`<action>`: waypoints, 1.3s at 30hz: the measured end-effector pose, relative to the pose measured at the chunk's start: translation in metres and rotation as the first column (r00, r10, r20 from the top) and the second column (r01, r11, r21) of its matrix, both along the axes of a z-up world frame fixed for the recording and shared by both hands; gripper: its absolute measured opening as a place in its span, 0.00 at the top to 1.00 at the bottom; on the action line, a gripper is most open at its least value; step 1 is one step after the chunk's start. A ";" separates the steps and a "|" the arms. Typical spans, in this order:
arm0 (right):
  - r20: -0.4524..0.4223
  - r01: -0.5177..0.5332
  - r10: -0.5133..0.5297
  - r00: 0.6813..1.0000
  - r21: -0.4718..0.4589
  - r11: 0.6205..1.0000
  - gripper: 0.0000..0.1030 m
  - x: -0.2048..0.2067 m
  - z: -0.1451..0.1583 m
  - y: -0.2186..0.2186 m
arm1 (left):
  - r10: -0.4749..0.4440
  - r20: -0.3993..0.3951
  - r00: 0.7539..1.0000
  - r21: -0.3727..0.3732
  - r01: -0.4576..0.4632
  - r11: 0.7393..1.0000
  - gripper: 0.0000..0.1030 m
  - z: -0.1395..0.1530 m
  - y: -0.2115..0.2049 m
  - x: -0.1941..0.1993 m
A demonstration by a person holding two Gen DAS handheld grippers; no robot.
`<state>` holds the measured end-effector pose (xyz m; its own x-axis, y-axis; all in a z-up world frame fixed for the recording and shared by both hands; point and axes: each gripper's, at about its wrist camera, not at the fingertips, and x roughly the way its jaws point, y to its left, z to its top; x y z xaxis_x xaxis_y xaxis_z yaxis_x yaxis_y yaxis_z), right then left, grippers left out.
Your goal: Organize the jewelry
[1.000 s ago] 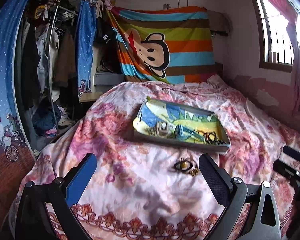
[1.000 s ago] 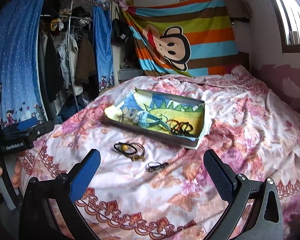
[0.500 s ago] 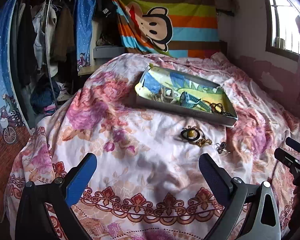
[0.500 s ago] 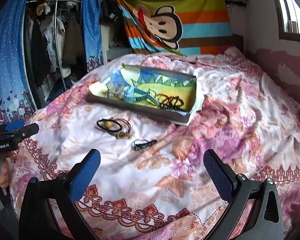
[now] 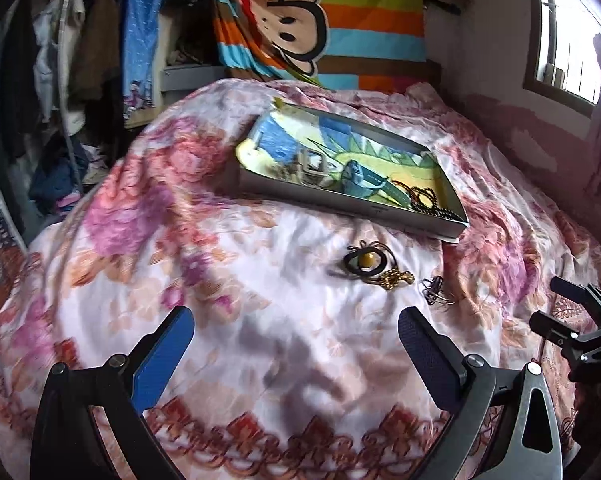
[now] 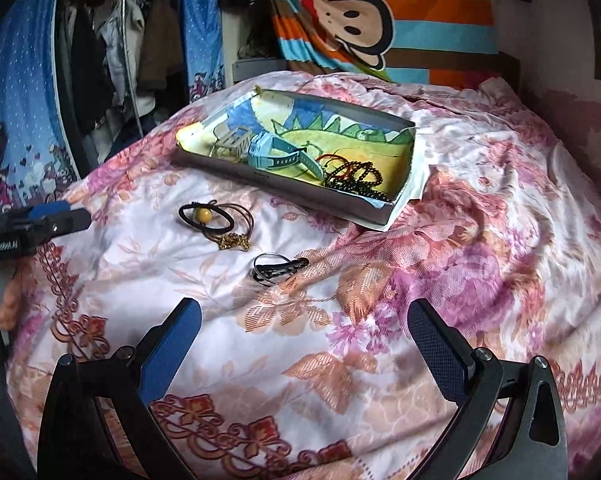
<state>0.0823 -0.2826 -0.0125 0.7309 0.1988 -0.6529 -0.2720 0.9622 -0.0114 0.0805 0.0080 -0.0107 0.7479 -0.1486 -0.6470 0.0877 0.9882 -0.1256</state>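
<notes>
Jewelry is lying loose on the bedspread (image 6: 340,360) ahead of both wide-open, empty jaws: a dark clip (image 6: 278,268) is sitting nearest the right gripper (image 6: 304,336), a hair tie with a yellow bead (image 5: 366,261) just beyond it, ahead of the left gripper (image 5: 296,340). Farther off, the tray (image 6: 284,186) is already holding a blue watch (image 6: 278,152) and black beads (image 6: 352,178). The soft quilt is risking a pinch of fabric, or the tangled gold chain (image 6: 234,242) dragging along.

the near wall of the shallow grey cardboard box (image 5: 342,204) hides part of the black beaded chain (image 5: 432,204) inside.
</notes>
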 end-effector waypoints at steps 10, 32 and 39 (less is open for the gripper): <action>-0.016 -0.113 0.113 0.993 0.005 0.994 0.07 0.033 -0.014 0.021 | -0.121 -0.040 0.992 0.028 0.122 0.992 0.06 -0.015 -0.026 0.050; -0.214 -0.228 0.220 0.952 -0.014 0.974 0.66 0.079 -0.056 0.052 | -0.206 -0.122 0.971 -0.007 0.206 0.978 0.57 -0.042 -0.041 0.102; -0.217 -0.216 0.213 0.953 0.013 0.976 0.76 0.080 -0.058 0.047 | -0.231 -0.139 0.963 0.005 0.234 0.972 0.68 -0.046 -0.048 0.106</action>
<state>0.1619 -0.2353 -0.0706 0.5135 0.3280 -0.7929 -0.4691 0.8810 0.0607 0.1864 -0.0404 -0.0570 0.5988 -0.2931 -0.7454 0.2984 0.9453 -0.1320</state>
